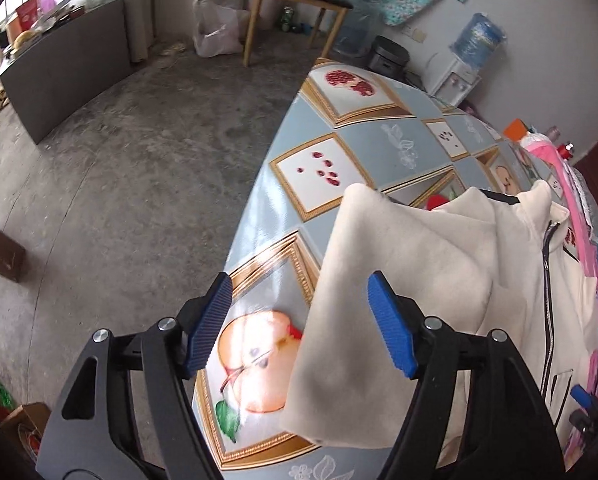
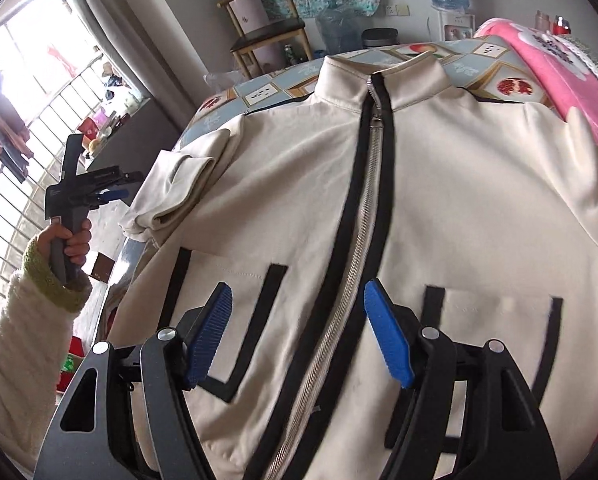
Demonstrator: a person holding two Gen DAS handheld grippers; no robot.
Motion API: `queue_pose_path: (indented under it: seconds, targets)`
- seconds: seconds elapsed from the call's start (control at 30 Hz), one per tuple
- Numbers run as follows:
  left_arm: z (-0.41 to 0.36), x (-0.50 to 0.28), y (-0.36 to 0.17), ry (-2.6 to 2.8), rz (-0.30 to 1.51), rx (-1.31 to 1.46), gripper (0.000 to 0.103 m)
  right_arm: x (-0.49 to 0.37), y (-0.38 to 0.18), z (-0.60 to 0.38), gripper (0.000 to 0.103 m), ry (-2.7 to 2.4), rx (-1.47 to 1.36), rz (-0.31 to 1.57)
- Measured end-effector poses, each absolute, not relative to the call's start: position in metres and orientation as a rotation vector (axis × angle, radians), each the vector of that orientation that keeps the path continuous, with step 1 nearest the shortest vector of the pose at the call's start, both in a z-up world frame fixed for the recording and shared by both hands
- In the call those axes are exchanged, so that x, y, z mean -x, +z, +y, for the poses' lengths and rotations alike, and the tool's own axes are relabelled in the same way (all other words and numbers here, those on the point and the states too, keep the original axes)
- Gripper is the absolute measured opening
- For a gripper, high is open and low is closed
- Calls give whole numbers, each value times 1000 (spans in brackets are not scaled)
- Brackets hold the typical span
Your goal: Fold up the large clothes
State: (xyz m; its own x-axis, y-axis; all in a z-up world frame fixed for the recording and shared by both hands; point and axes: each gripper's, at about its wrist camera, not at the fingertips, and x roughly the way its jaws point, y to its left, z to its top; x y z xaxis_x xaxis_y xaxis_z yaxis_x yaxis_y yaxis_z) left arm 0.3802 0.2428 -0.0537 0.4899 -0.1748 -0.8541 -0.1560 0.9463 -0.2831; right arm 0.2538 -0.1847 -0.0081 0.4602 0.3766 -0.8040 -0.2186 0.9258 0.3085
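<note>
A cream zip-up jacket [image 2: 439, 200] with black trim lies front-up on the table, collar at the far side. Its left sleeve [image 1: 379, 300] is folded in a bunch at the table's left edge and also shows in the right wrist view [image 2: 171, 196]. My left gripper [image 1: 299, 320] is open and empty, hovering over the sleeve's cuff end; it also shows in the right wrist view [image 2: 111, 188], off the table's left edge. My right gripper [image 2: 299, 328] is open and empty above the jacket's lower front, straddling the silver zipper [image 2: 363, 216].
The table [image 1: 319, 160] has a blue fruit-print cloth. A pink blanket [image 2: 555, 80] lies at the table's right side. A wooden chair [image 1: 295, 4], plastic bag [image 1: 215, 28] and water dispenser [image 1: 467, 60] stand beyond. Concrete floor [image 1: 139, 140] lies left of the table.
</note>
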Motion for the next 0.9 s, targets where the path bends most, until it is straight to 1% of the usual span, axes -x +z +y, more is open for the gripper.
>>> queue_pose_path:
  seconds: [0.13, 0.23, 0.3, 0.37, 0.4, 0.47, 0.5, 0.6, 0.67, 0.73, 0.8, 0.9]
  targets:
    - [236, -393, -63, -44, 1100, 348, 46, -275, -20, -171, 67, 399, -180, 1027]
    - [236, -400, -69, -61, 1115, 367, 40, -290, -28, -163, 67, 388, -167, 1017]
    - [235, -404, -70, -73, 1113, 379, 38, -298, -34, -164, 67, 372, -178, 1022]
    - [233, -406, -69, -81, 1109, 372, 32, -301, -38, -166, 67, 357, -191, 1025]
    - [229, -407, -67, -95, 1105, 362, 22, -303, -40, -169, 67, 345, -197, 1026]
    - [218, -407, -62, -86, 1092, 286, 12, -304, -44, -173, 67, 327, -210, 1029]
    - [208, -406, -57, -73, 1075, 209, 5, -305, -47, -177, 67, 315, -217, 1029]
    - [184, -393, -35, -53, 997, 24, 4, -304, -50, -187, 66, 284, -225, 1025]
    - [185, -381, -5, -6, 930, -21, 4, -303, -50, -193, 65, 266, -224, 1018]
    - [202, -373, 24, 64, 865, -17, 4, -302, -51, -200, 65, 246, -226, 1009]
    - [225, -373, 39, 165, 834, -38, 4, -302, -53, -206, 65, 234, -235, 1007]
    - [269, -382, 33, 243, 894, 54, 4, -301, -57, -211, 65, 226, -243, 1007]
